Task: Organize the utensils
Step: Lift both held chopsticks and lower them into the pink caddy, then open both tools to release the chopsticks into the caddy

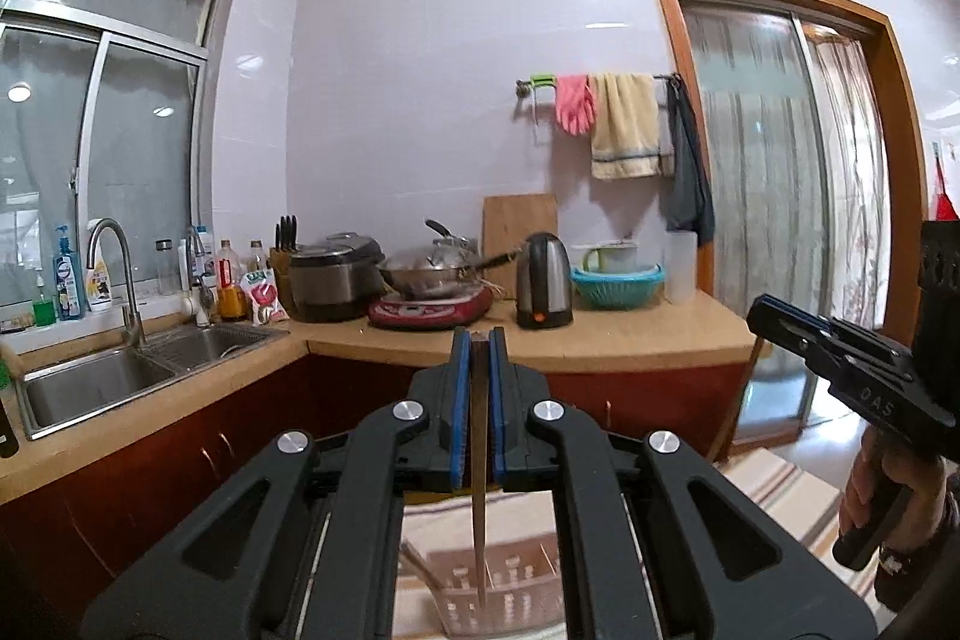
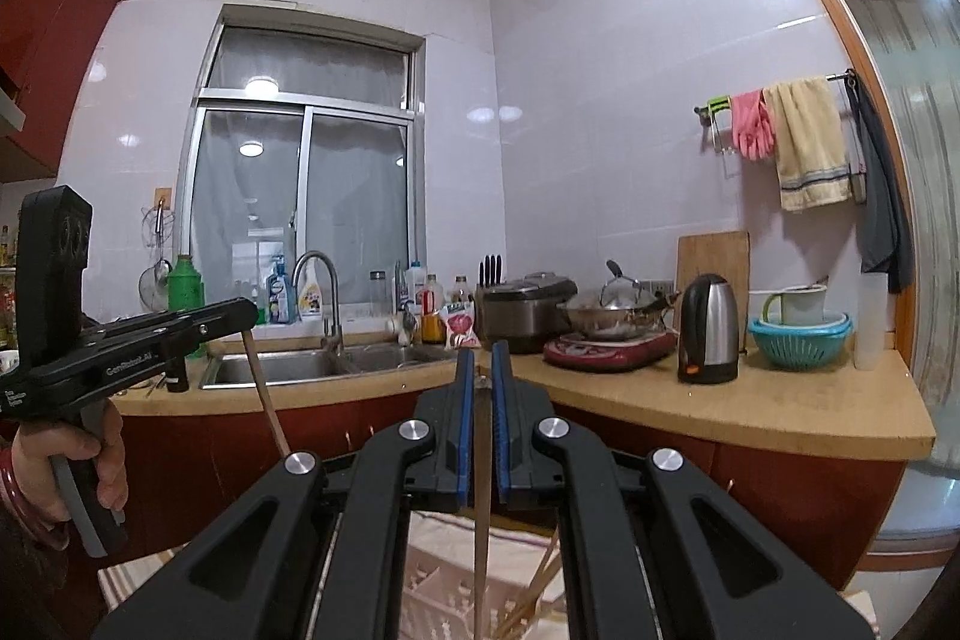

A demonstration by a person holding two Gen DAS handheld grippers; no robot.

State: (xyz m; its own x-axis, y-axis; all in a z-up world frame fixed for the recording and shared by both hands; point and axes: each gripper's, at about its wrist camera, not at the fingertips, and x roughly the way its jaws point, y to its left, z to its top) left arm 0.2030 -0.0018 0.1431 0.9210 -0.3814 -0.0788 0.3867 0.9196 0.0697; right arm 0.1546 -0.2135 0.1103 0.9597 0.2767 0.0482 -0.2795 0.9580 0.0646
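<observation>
Your left gripper (image 1: 479,340) and right gripper (image 2: 483,352) each clench one chopstick (image 1: 478,490) above the pink basket (image 1: 504,592).

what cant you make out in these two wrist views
- Pink utensil basket: left wrist view, mostly hidden by the left gripper; contents unclear.
- Right chopstick: right wrist view, tip cut off by the bottom edge, below the right gripper.
- Bottle labels: too small to read.
</observation>
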